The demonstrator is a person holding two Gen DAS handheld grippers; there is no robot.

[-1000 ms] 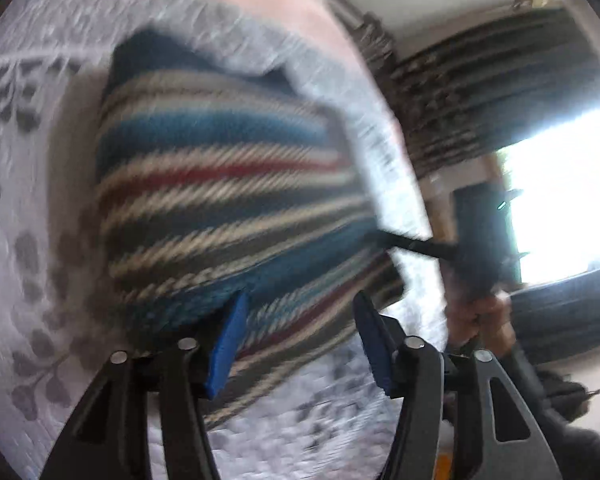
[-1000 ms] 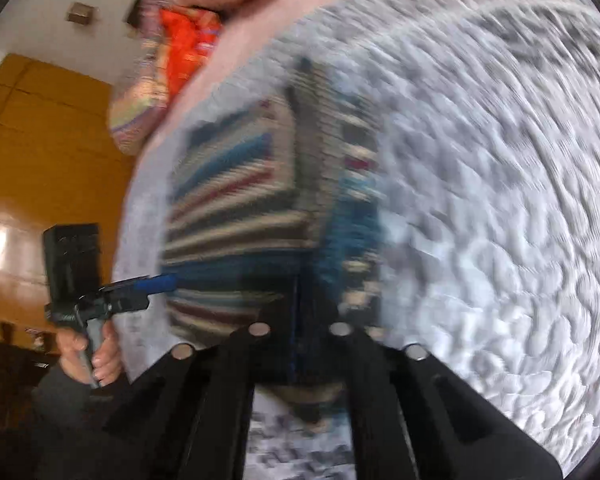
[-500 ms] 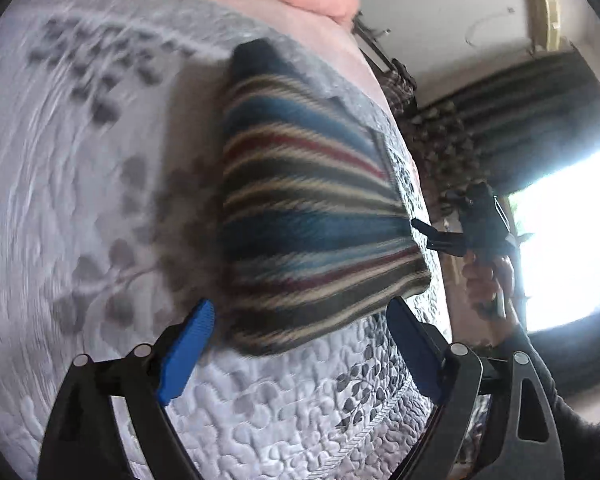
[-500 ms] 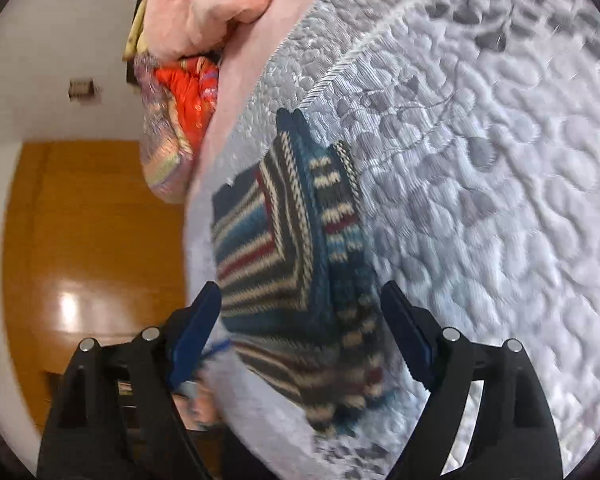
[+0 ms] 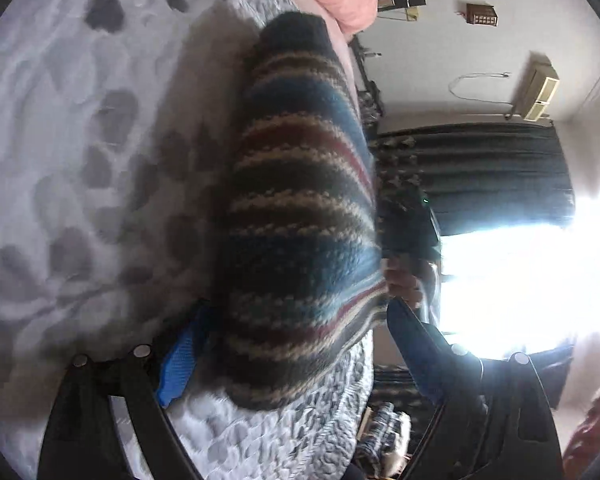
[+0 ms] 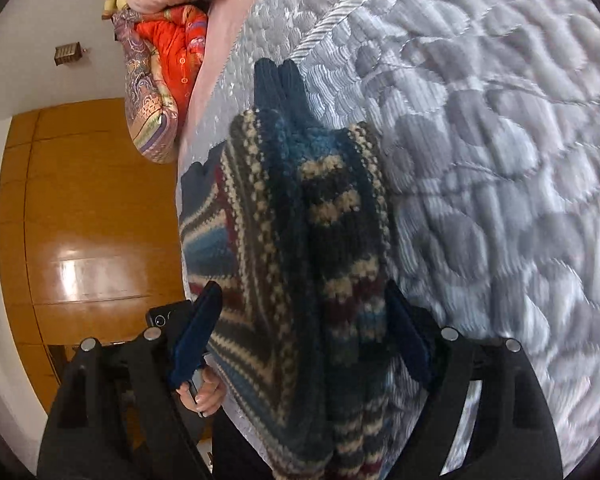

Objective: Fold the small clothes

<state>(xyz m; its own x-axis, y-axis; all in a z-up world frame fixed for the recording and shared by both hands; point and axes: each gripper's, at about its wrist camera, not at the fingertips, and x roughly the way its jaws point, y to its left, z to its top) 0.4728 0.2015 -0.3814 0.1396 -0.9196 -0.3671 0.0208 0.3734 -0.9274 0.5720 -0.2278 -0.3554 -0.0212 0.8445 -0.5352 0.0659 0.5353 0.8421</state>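
— Wool, striped blue, red and cream: the folded sweater [image 5: 300,216] lies on the grey quilt [image 5: 80,160]. In the left wrist view it runs from twelve o'clock down to six, between the fingers of the left gripper [image 5: 292,348].

— Gripping it?

— No, jaws spread wide either side of its near edge, holding nothing.

— And the right wrist view?

— Same sweater [image 6: 300,240] at centre, reaching six o'clock. The right gripper [image 6: 300,336] straddles it, jaws wide apart, empty. A hand [image 6: 204,392] shows at seven o'clock.
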